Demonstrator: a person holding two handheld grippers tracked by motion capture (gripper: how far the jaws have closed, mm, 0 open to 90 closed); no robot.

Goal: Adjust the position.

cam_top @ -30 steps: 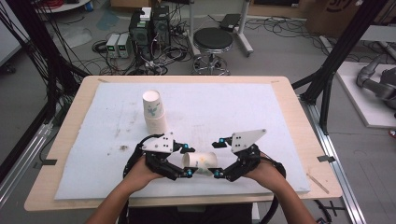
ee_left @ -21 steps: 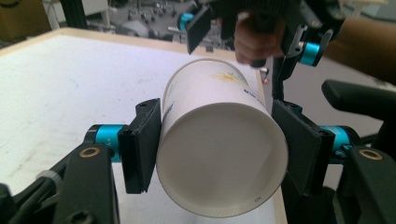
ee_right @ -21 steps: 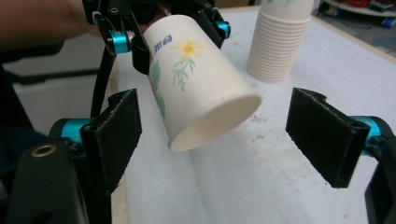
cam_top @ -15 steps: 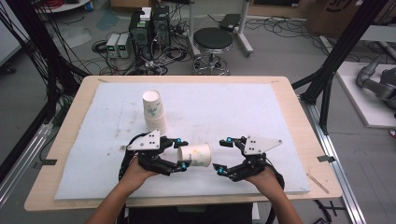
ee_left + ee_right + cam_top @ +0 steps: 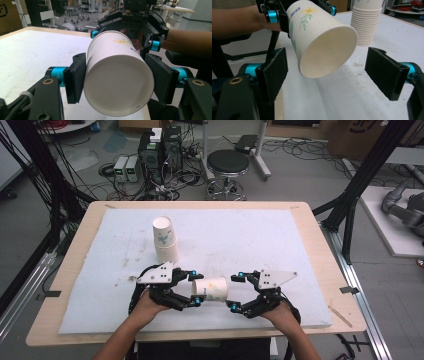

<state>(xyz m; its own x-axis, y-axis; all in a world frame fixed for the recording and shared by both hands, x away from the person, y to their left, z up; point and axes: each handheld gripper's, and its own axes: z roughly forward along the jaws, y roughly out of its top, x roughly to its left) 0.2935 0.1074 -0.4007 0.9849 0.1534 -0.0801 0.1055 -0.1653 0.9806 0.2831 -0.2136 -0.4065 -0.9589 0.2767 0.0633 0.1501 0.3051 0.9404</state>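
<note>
A white paper cup point(image 5: 211, 289) with a flower print hangs on its side just above the table, its mouth turned right. My left gripper point(image 5: 196, 288) is shut on its base end; in the left gripper view the cup point(image 5: 117, 77) sits squeezed between both black pads point(image 5: 75, 77). My right gripper point(image 5: 235, 292) stands open just right of the cup's mouth, apart from it. In the right gripper view the cup's open mouth point(image 5: 327, 47) faces the camera, between and beyond the spread pads point(image 5: 387, 72). A stack of matching cups point(image 5: 165, 240) stands upright behind the left gripper.
A white foam mat point(image 5: 260, 240) covers the wooden table point(image 5: 320, 240). Beyond the table's far edge stand a stool point(image 5: 227, 165) and electronics boxes with cables point(image 5: 160, 145) on the floor. Black frame posts point(image 5: 350, 205) rise at both sides.
My right gripper has drawn back a little to the right, off the cup, and stands open. The left gripper keeps hold of the cup, almost in the same place.
</note>
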